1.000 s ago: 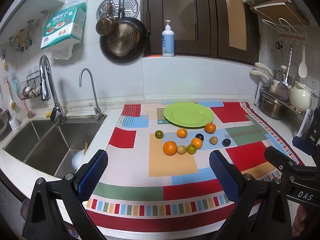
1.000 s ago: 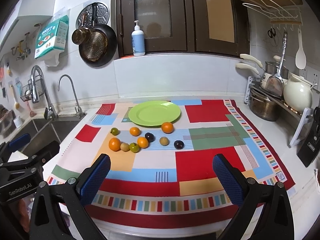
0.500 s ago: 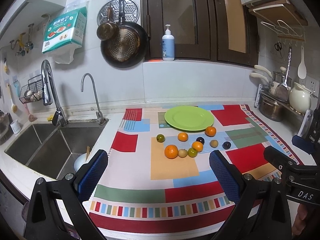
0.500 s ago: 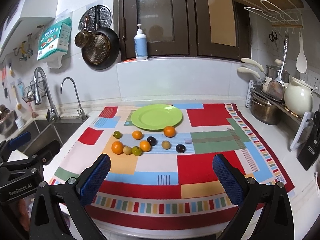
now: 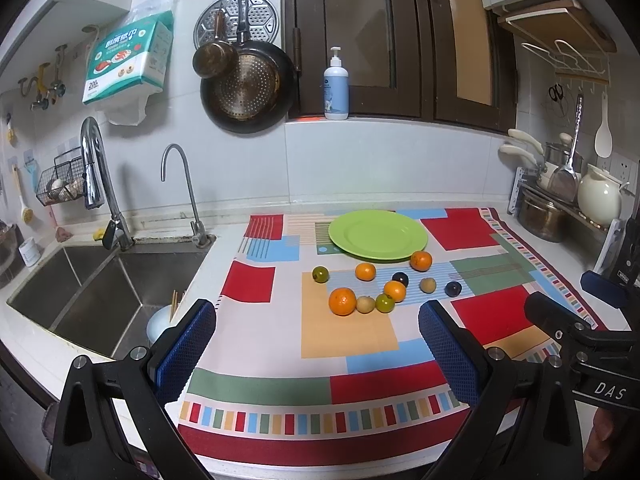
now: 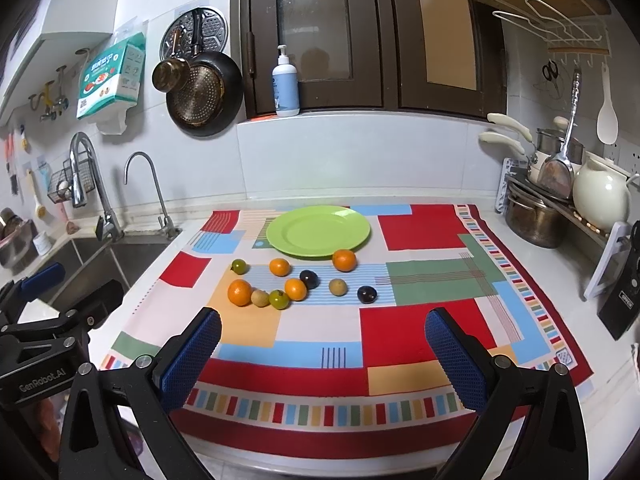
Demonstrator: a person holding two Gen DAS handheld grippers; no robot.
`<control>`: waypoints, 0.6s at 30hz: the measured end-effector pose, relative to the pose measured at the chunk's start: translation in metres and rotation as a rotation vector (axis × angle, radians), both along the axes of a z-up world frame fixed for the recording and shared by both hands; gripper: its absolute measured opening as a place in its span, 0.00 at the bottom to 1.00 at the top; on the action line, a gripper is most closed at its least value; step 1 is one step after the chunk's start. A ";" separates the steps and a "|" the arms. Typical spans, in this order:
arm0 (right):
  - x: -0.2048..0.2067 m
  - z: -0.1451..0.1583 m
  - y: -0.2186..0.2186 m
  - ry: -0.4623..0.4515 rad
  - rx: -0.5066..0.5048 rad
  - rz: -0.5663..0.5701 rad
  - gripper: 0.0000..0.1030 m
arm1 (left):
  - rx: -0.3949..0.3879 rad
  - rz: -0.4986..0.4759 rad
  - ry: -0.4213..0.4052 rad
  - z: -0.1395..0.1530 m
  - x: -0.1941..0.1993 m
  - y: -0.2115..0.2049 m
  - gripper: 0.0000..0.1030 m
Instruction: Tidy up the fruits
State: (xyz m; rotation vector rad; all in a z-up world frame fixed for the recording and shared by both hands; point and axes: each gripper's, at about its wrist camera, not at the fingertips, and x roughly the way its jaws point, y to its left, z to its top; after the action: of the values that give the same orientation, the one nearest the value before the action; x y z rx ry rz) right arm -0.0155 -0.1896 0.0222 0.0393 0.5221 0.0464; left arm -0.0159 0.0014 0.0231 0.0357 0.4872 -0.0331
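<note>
A green plate (image 5: pixel 378 234) (image 6: pixel 318 231) lies empty at the back of a colourful patchwork mat (image 5: pixel 348 336) (image 6: pixel 416 320). Several small fruits lie loose on the mat in front of it: oranges such as the largest one (image 5: pixel 342 301) (image 6: pixel 239 292), green ones (image 5: pixel 320 274) (image 6: pixel 239 266), tan ones (image 5: pixel 427 284) (image 6: pixel 337 287) and dark plums (image 5: pixel 453 289) (image 6: pixel 366 294). My left gripper (image 5: pixel 318 344) is open and empty, well short of the fruits. My right gripper (image 6: pixel 323 350) is open and empty too. Each gripper shows at the edge of the other's view.
A steel double sink (image 5: pixel 84 280) with two taps lies left of the mat, with a bowl and chopsticks (image 5: pixel 160 320) in it. Pots, a white kettle (image 6: pixel 598 196) and a knife block (image 6: pixel 624 292) stand at the right. A soap bottle (image 5: pixel 336 86) stands on the back ledge.
Both views have drifted slightly back and up, so the fruits and plate sit a little lower and farther. Nothing on the mat has moved. Both grippers stay open.
</note>
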 end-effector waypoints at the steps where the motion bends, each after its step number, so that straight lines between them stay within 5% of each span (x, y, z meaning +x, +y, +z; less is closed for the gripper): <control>1: 0.000 0.000 0.000 0.000 -0.001 -0.001 1.00 | 0.001 -0.001 -0.001 0.000 0.000 0.000 1.00; 18: 0.002 0.000 0.008 -0.001 -0.005 0.007 1.00 | 0.002 -0.011 0.003 0.000 0.004 0.001 1.00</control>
State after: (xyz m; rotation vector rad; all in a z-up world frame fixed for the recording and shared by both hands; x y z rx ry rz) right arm -0.0140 -0.1820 0.0221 0.0327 0.5216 0.0524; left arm -0.0115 0.0027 0.0229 0.0403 0.4902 -0.0436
